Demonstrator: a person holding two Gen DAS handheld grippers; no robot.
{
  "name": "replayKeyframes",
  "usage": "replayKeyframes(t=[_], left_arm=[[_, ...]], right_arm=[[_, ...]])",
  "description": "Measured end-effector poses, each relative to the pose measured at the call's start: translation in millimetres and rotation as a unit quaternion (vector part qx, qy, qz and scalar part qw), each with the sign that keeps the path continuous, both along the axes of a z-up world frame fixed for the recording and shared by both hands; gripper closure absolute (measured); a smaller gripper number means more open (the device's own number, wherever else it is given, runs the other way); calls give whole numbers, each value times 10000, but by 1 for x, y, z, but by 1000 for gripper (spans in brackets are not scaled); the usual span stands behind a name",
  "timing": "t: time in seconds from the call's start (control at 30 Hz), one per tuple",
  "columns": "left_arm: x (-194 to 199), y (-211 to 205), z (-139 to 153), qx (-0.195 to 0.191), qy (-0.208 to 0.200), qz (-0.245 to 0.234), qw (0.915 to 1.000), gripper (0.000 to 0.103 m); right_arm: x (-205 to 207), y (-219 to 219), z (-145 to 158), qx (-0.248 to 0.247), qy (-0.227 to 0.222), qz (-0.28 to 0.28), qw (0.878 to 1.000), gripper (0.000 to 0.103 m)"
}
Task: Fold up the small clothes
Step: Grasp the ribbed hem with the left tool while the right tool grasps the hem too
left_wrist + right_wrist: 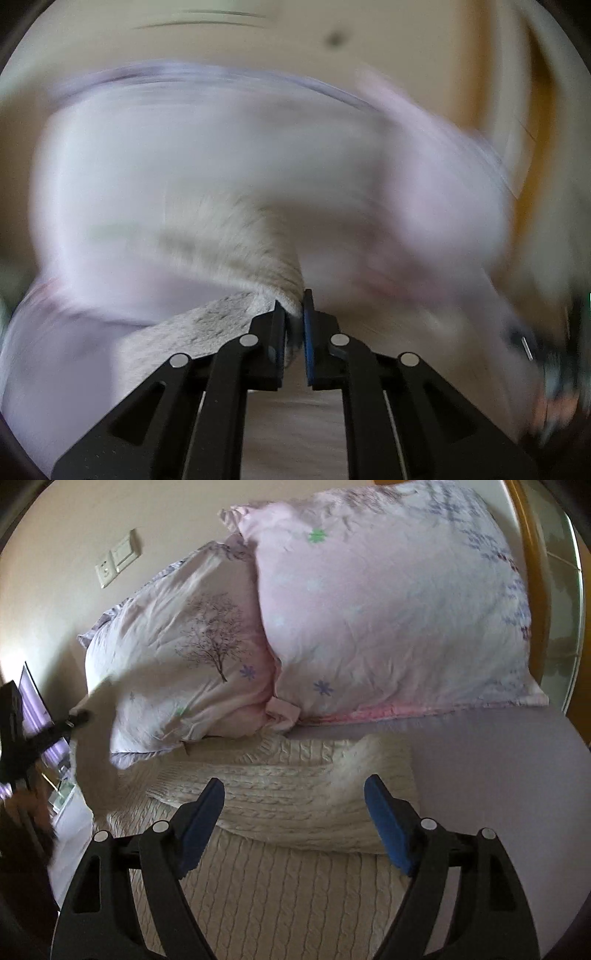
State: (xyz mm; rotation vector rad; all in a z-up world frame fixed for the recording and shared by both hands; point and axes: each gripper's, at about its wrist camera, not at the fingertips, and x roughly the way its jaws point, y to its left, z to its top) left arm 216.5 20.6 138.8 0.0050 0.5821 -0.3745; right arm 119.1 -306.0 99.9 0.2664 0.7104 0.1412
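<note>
A cream cable-knit sweater (288, 805) lies on the lilac bed sheet (498, 775), partly folded over itself, just below the pillows. My right gripper (295, 819) is open and empty, hovering over the sweater's folded edge. My left gripper (294, 325) is shut on a piece of the cream sweater (221, 317) and holds it lifted; that view is heavily blurred by motion. The left gripper also shows at the far left of the right wrist view (79, 716), with a blurred cream sleeve hanging from it.
Two pink floral pillows (388, 602) (184, 664) lie against the headboard behind the sweater. A wall with a switch plate (118, 559) is at upper left. A wooden bed frame (535, 590) runs along the right. Blurred pillows (221, 147) fill the left wrist view.
</note>
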Motion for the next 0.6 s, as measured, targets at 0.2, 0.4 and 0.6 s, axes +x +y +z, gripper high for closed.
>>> replayKeyframes(t=[0.2,0.4,0.6], left_arm=[[-30,-96,-57,830,715,-1214,9865,86],[-80,38,-46,169,922,198,9954,53],[-151,139,-80,-859,1862,840,9751,37]], right_arm=[[-16,-29,-14,409,385,-243,9981,23],[-44,-59,-33,521,860,-454,9939,23],[-90,-64,-68,954,1575,-312,9824,24]])
